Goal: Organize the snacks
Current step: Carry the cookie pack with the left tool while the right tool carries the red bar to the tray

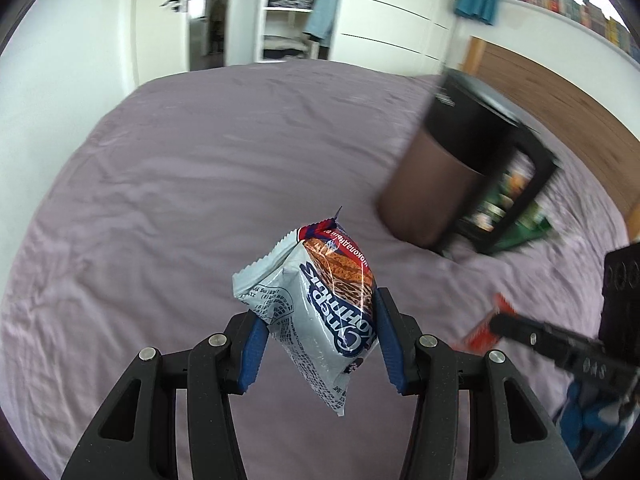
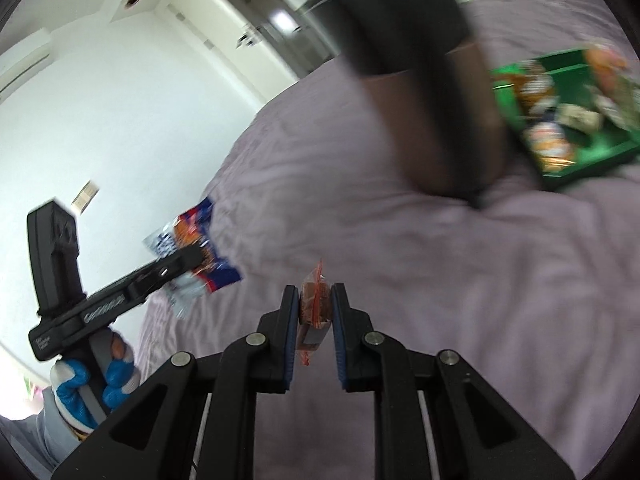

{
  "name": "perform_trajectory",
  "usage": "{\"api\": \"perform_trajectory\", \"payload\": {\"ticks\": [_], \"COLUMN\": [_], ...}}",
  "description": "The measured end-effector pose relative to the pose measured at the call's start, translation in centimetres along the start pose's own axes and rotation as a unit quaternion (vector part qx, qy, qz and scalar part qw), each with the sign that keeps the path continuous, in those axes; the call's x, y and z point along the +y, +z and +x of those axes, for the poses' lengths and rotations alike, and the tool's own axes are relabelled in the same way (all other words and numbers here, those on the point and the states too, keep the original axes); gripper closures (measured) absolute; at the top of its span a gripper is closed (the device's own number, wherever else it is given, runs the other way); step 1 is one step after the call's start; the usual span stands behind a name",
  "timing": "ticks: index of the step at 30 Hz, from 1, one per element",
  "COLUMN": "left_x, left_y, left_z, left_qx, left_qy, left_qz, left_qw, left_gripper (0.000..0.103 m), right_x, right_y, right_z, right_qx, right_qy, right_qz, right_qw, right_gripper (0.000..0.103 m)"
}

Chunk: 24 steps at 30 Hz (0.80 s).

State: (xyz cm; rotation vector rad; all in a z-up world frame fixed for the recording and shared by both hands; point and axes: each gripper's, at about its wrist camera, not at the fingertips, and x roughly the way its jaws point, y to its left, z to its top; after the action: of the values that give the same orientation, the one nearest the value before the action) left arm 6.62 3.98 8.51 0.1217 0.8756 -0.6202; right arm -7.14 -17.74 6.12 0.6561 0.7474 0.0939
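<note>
Risk, left side: white-and-blue plastic wafer packet [image 1: 320, 312] held skewed between blue pads of left gripper [image 1: 320, 340], near its lower half; slick film could slip out, drop on lilac bedsheet [image 1: 200, 160].
Risk, middle: dark brown cylindrical can with black lid [image 1: 448, 164] stands in front of green tray of snacks [image 2: 600, 160]; careless pass could topple it.
Right gripper [image 2: 316, 312]: jaws narrow, pinching small orange-red wrapped bar [image 2: 314, 304] edge-on; thin hold, could twist loose.
</note>
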Motion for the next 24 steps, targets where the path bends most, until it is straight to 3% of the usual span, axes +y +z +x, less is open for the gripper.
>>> {"api": "perform_trajectory", "payload": {"ticks": [13, 24], "left_x": [-14.7, -24.4], "left_y": [0.6, 4.0], "left_z": [-1.7, 1.5], "left_qx": [0.000, -0.002], "left_qy": [-0.099, -0.139], "left_qz": [0.083, 0.134], "left_qw": [0.9916, 0.9811], "left_gripper": [0.058, 0.058], "right_x": [-10.5, -17.3], "right_y": [1.7, 8.0], "right_z": [-13.9, -17.4], "right_qx": [-0.123, -0.195], "right_qy": [-0.077, -0.087], "right_qz": [0.071, 0.079], "right_qw": [0.987, 0.974], "right_gripper": [0.097, 0.097]}}
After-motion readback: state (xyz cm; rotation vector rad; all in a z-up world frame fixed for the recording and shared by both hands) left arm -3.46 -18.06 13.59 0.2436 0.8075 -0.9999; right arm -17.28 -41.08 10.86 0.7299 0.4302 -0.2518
